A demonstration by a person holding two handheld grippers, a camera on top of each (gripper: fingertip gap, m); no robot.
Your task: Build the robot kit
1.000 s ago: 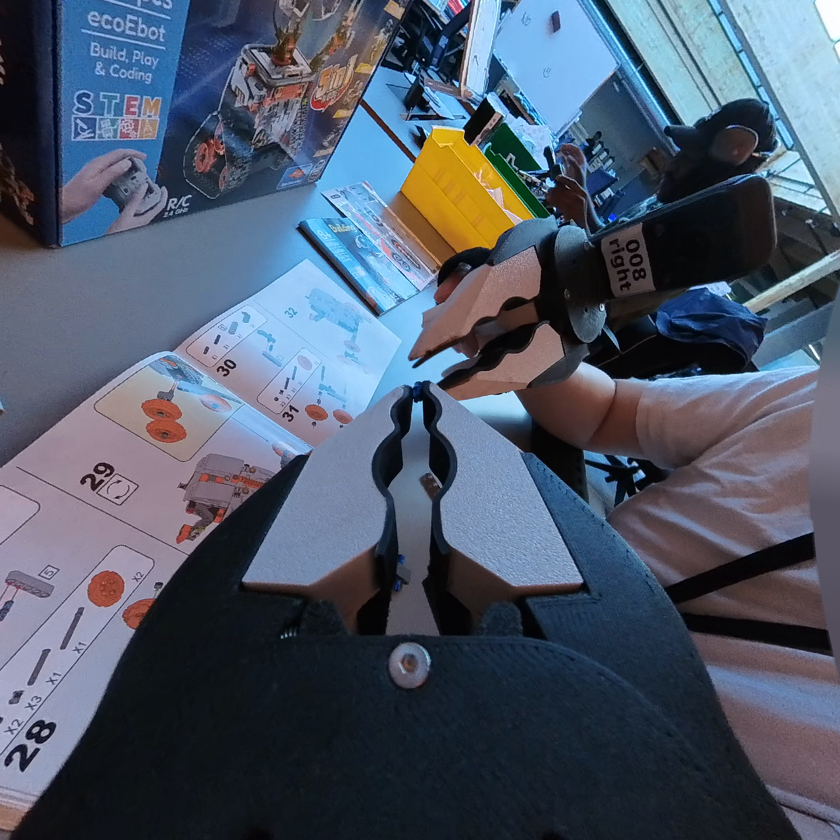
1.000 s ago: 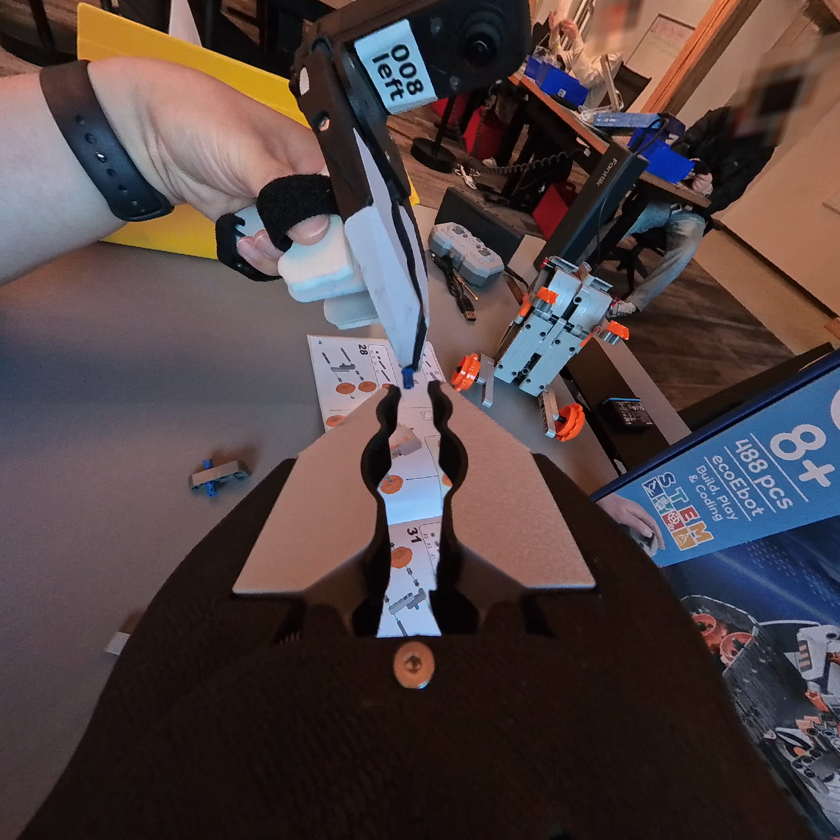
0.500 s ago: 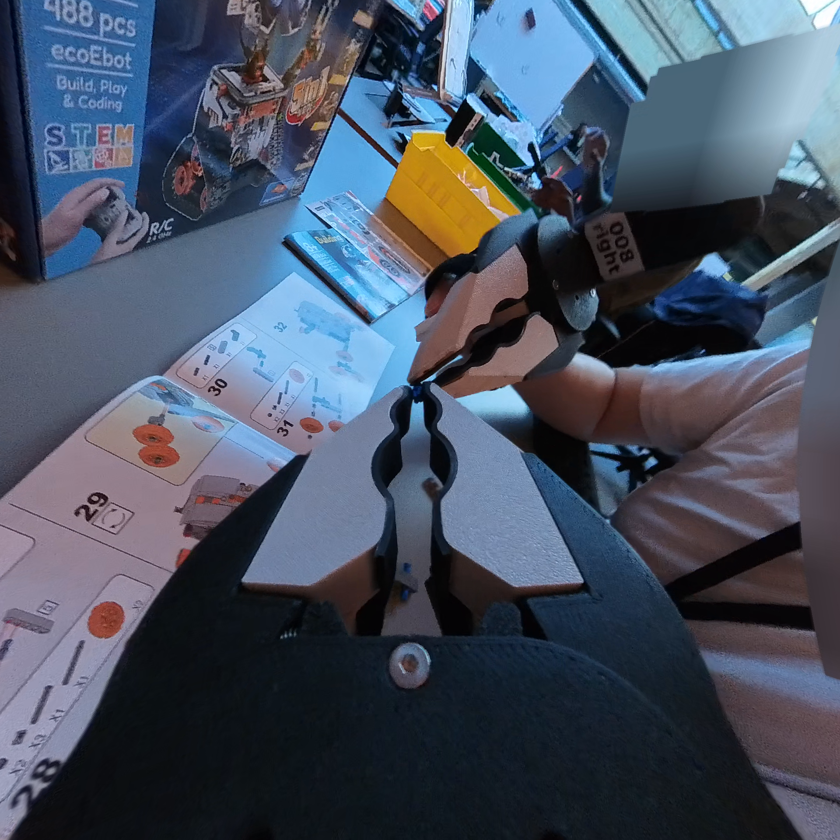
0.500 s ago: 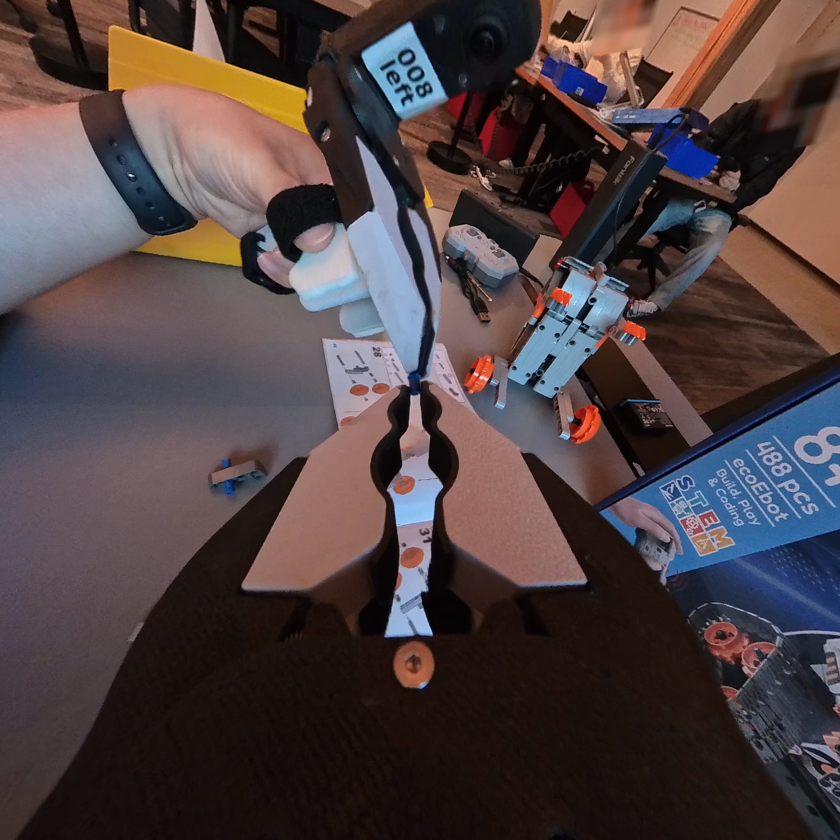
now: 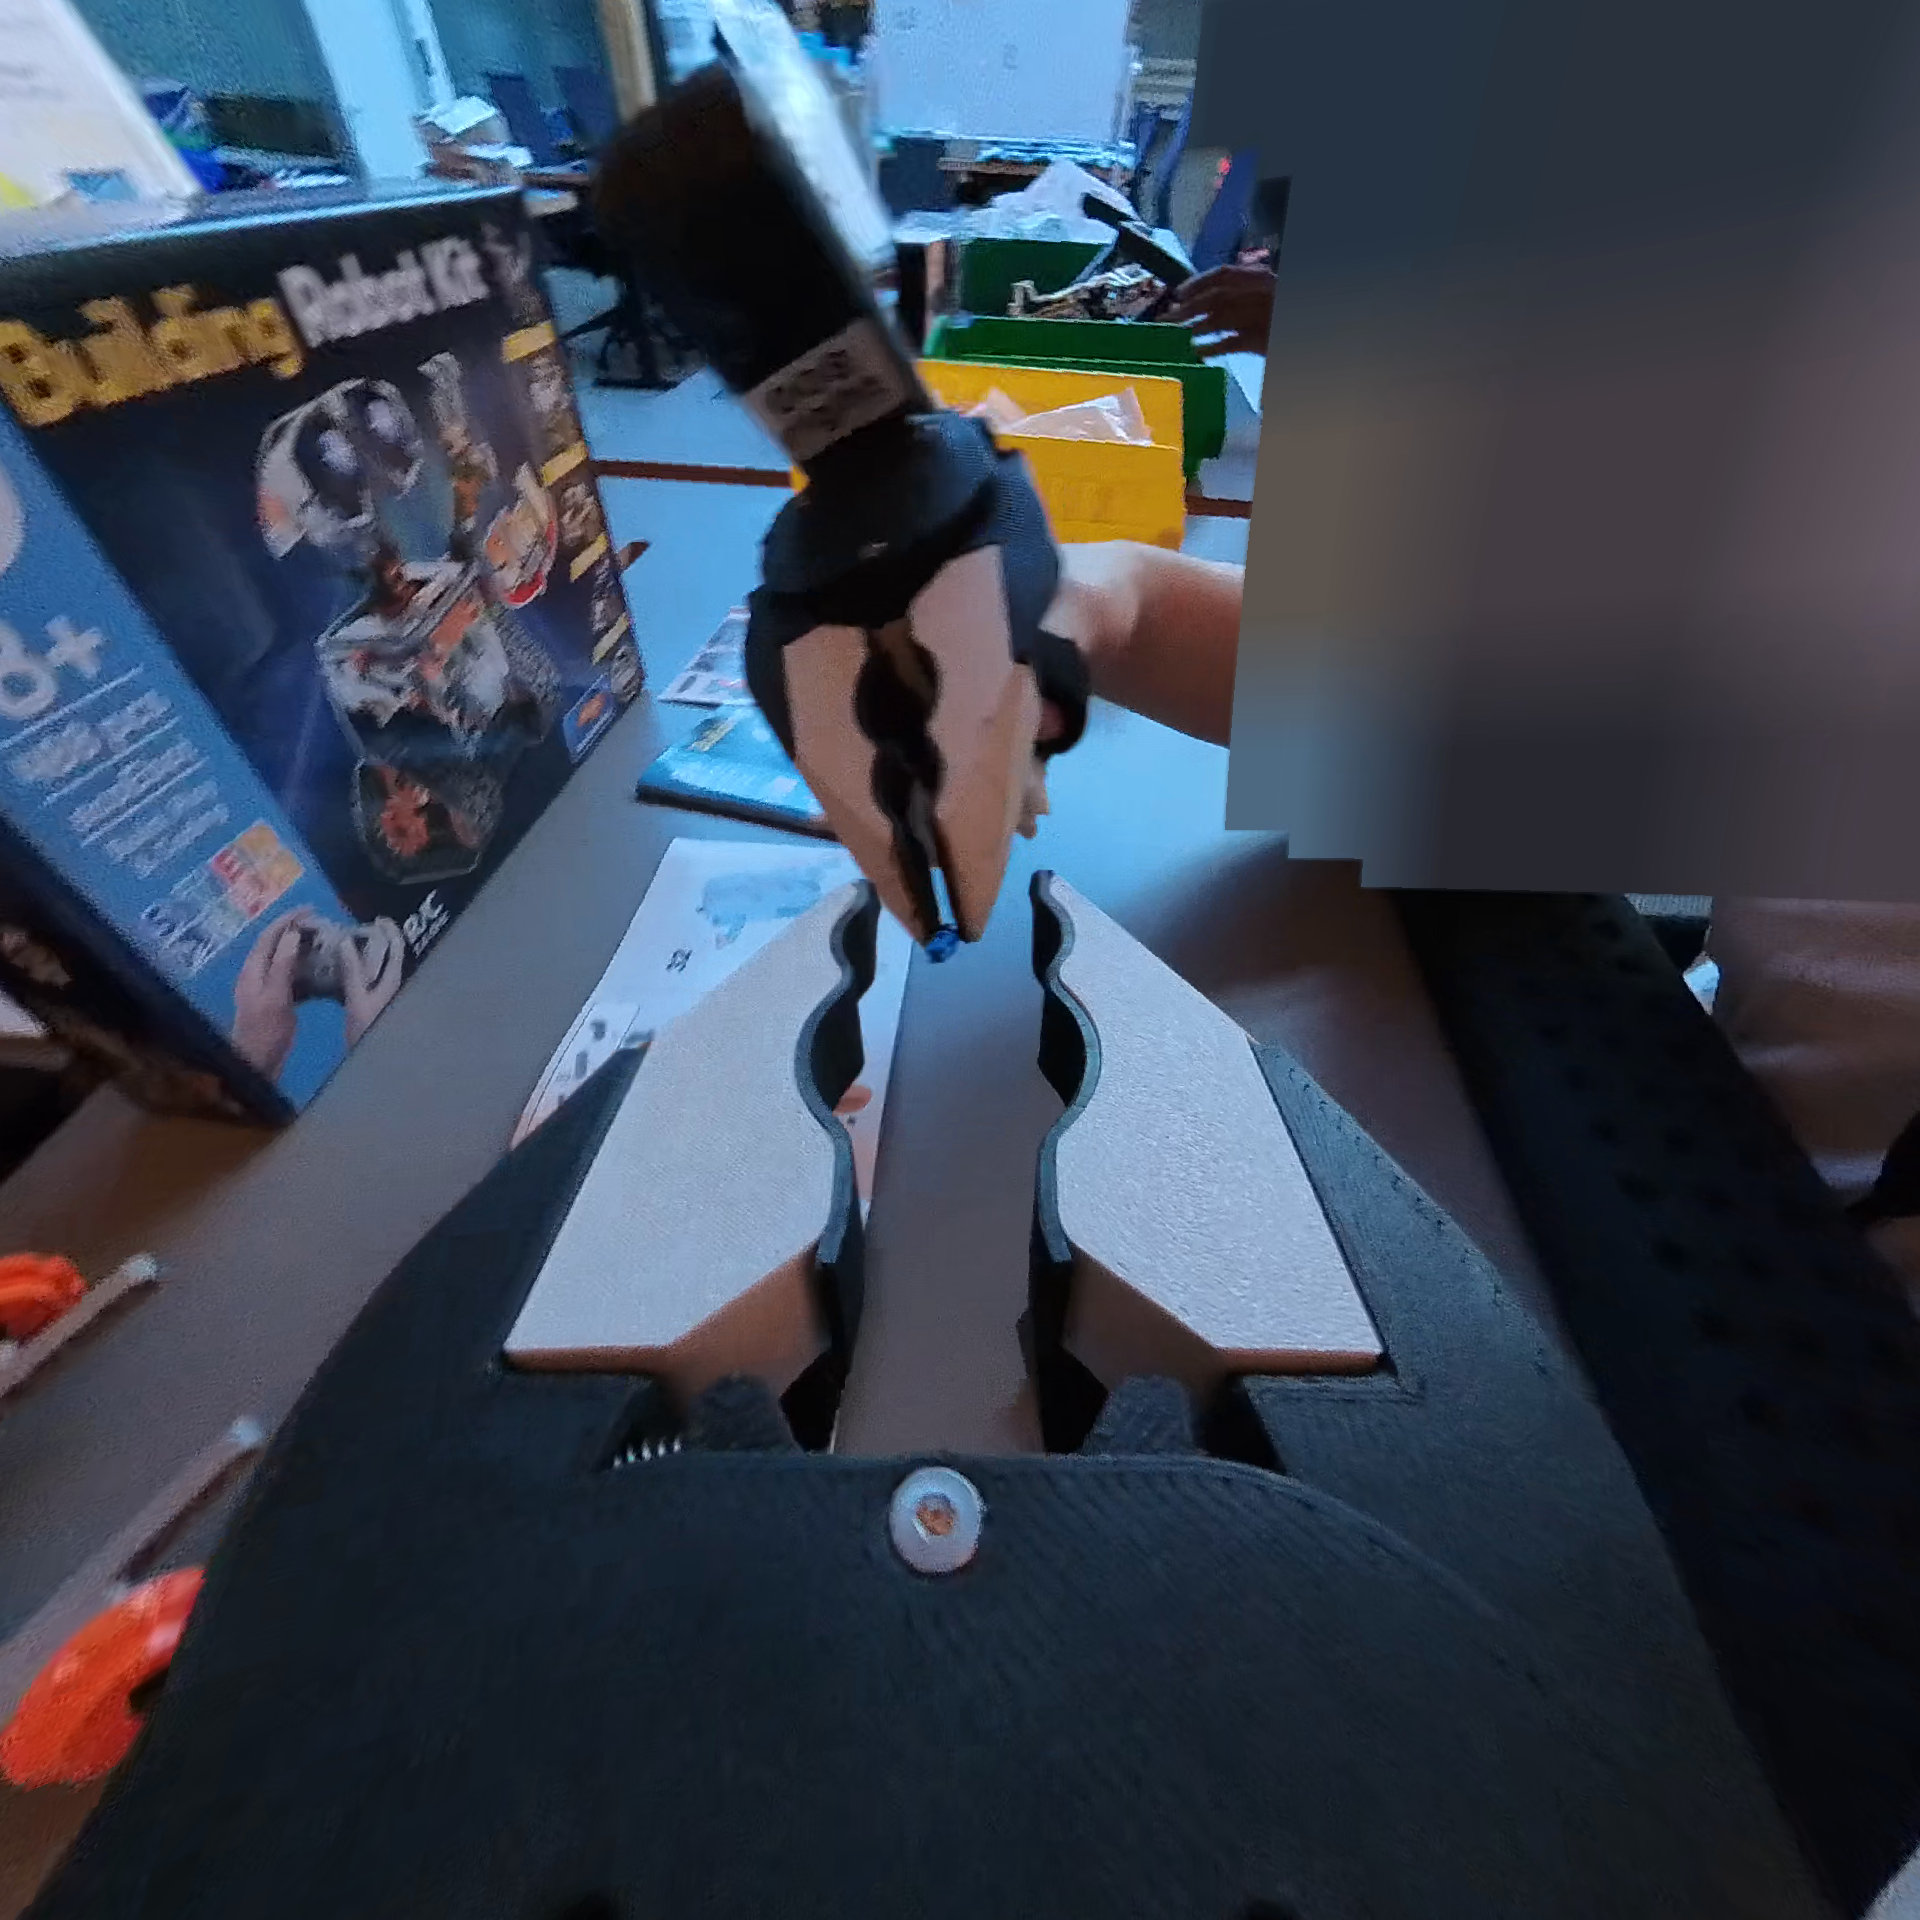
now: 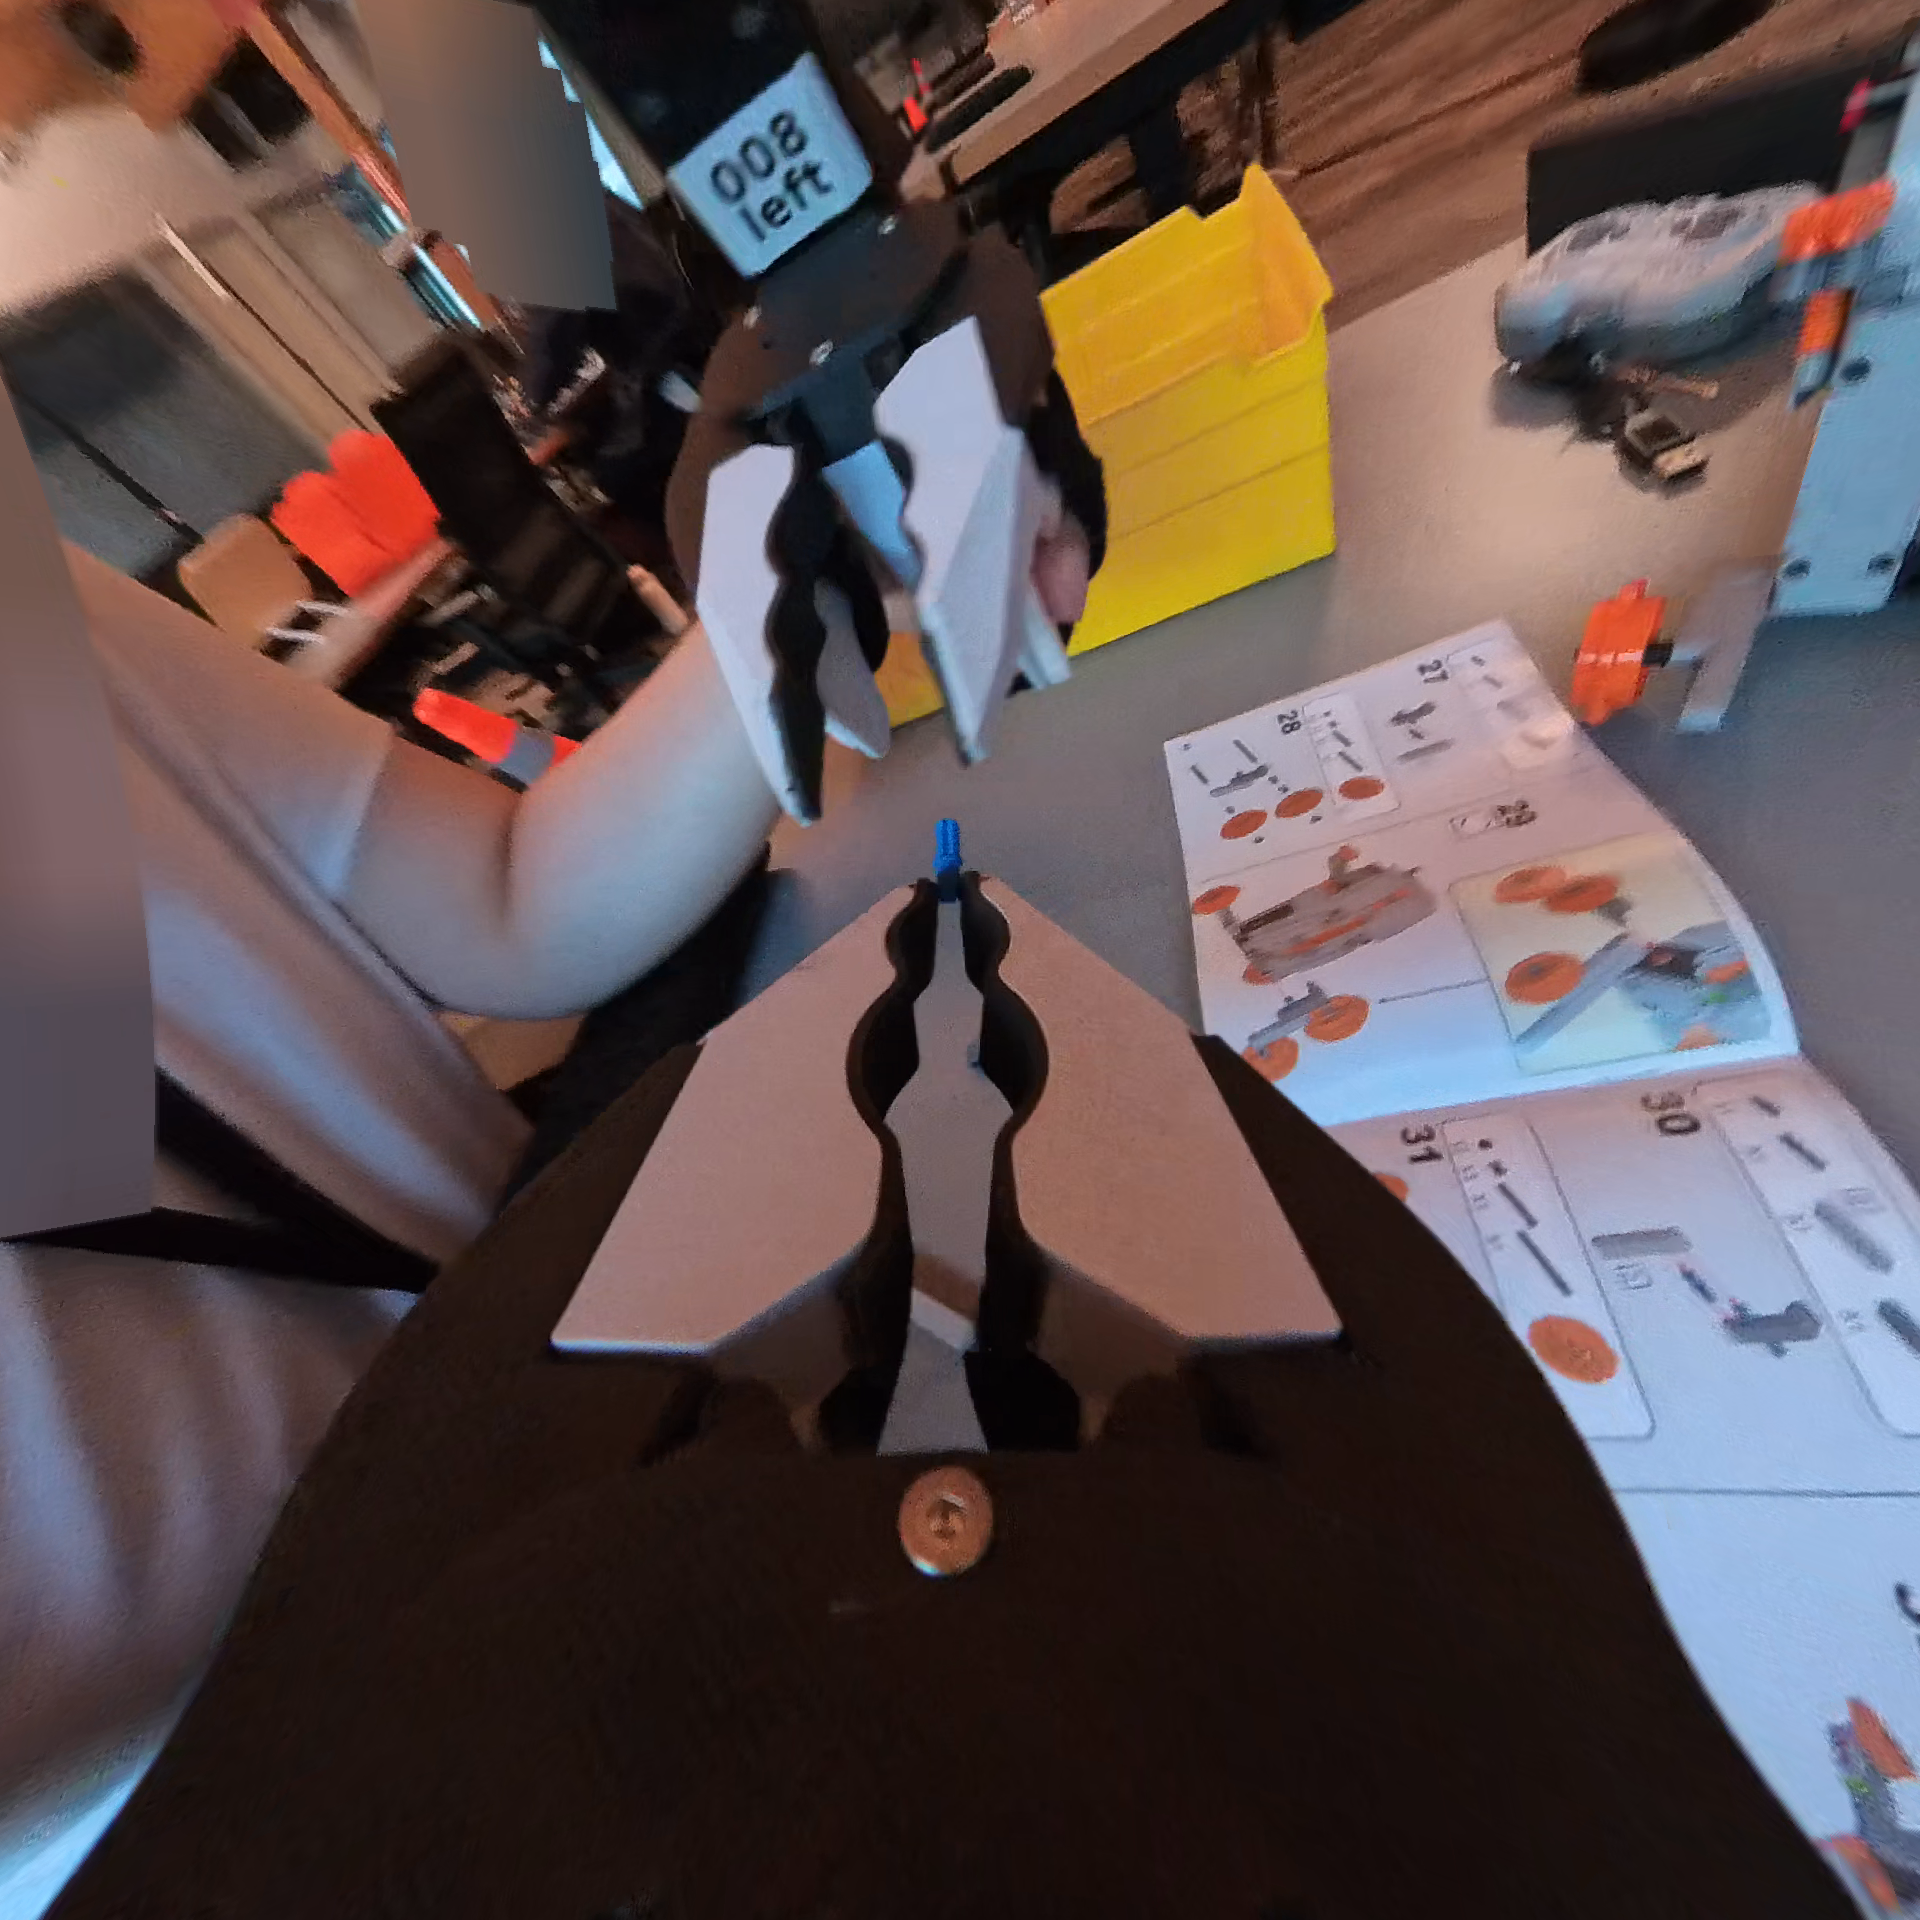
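My right gripper (image 6: 945, 883) is shut on a small blue pin (image 6: 947, 847) that sticks out past its fingertips. In the left wrist view the right gripper (image 5: 940, 925) hangs point-down with the blue pin (image 5: 941, 943) at its tip, just above and between my left fingers. My left gripper (image 5: 951, 904) is open and empty. In the right wrist view the left gripper (image 6: 888, 779) is open, a short way beyond the pin and apart from it. Both are held above the grey table (image 6: 1455, 499) beside an open instruction booklet (image 6: 1455, 914).
A blue kit box (image 5: 291, 644) stands at the left. Yellow bin (image 6: 1195, 416) and green bin (image 5: 1070, 343) sit at the back. A grey and orange model (image 6: 1849, 416) with an orange wheel (image 6: 1616, 655) stands beyond the booklet. Orange wheels (image 5: 83, 1704) lie near left. A closed leaflet (image 5: 727, 769) lies behind. My two grippers' fingertips are within a few centimetres of each other.
The blue pin passed from my left gripper to my right one. My left gripper opened and drew back; my right gripper closed on the pin. Both views swung round.
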